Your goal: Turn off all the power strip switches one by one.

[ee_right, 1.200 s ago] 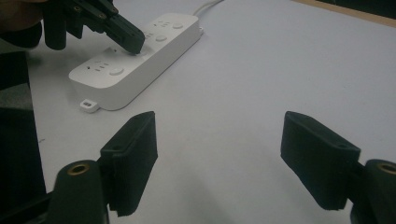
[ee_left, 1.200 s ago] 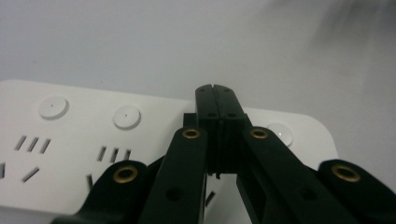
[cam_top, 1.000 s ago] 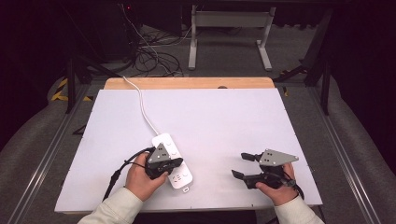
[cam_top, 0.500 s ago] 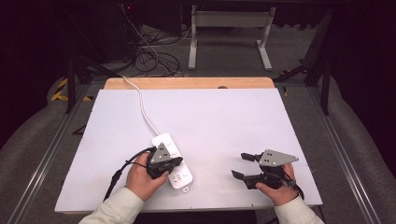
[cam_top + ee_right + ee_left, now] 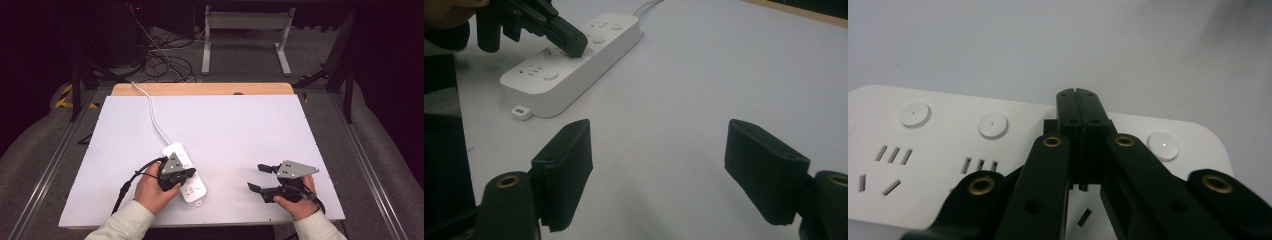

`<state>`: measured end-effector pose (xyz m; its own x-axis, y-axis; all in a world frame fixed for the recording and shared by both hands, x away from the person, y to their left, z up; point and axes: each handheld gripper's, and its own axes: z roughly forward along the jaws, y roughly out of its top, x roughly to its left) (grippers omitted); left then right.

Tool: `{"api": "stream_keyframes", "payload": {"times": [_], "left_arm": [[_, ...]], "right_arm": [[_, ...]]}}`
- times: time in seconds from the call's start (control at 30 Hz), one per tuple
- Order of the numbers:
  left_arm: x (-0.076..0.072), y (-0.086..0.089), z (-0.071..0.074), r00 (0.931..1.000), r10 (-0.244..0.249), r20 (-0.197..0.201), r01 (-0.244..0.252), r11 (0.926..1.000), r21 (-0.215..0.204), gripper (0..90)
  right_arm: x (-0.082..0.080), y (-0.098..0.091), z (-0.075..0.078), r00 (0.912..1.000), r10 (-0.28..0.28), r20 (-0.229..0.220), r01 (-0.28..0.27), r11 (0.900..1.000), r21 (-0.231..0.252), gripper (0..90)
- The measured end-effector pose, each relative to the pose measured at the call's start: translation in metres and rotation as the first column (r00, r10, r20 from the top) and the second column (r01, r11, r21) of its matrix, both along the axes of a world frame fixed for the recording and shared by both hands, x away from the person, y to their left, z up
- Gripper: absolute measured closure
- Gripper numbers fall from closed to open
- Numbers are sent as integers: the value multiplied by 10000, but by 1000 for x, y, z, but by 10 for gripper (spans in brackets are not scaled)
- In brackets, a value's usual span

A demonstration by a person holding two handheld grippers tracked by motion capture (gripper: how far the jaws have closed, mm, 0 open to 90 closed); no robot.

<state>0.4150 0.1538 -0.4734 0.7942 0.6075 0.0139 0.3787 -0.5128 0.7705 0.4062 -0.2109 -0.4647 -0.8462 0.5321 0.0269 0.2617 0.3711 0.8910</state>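
One white power strip [image 5: 185, 174] lay under the left gripper [image 5: 1079, 100], jaws pressed together, empty, tips on a switch button. Right gripper [image 5: 659, 170] gaped empty nearby. Risk: off-centre pressure skidding the strip across the tabletop [image 5: 240, 125].

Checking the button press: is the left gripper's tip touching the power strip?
Touching: in the right gripper view the shut left gripper rests its tip on the power strip.

left tool [image 5: 186, 173] a touch nearer along the power strip [image 5: 184, 171]
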Motion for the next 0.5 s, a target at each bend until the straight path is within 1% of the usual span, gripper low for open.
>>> {"api": "stream_keyframes", "payload": {"times": [0.03,0.1,0.17,0.2,0.27,0.33,0.43,0.47,0.5], "left_arm": [[0,0,0,10000,-4,88,3,10000,77,900],[0,-1,0,10000,-13,44,13,10000,80,900],[1,0,0,10000,11,-39,-11,10000,-20,900],[1,1,0,9999,21,-149,-23,9999,-131,900],[0,1,-1,9999,49,-98,-51,9999,-138,900],[-1,0,-1,10000,40,84,-41,10000,37,900],[0,-1,0,10000,18,33,-19,10000,89,900],[0,-1,1,10000,11,62,-12,9998,182,900],[-1,-2,1,10000,63,14,-63,9999,161,900]], "right_arm": [[0,0,0,10000,-18,-6,18,10000,6,275],[0,0,1,10000,-32,-3,32,10000,24,275],[0,0,1,10000,-23,-1,23,10000,46,275],[0,0,1,10000,-34,-2,34,10000,26,274],[0,0,0,10000,-19,-9,19,10000,41,274],[0,0,1,10000,-39,-1,39,10000,33,273],[0,0,1,10000,-70,-6,70,9999,77,272],[0,0,1,10000,-87,4,87,9999,58,272],[0,0,1,10000,-80,6,80,10000,53,272]]}}
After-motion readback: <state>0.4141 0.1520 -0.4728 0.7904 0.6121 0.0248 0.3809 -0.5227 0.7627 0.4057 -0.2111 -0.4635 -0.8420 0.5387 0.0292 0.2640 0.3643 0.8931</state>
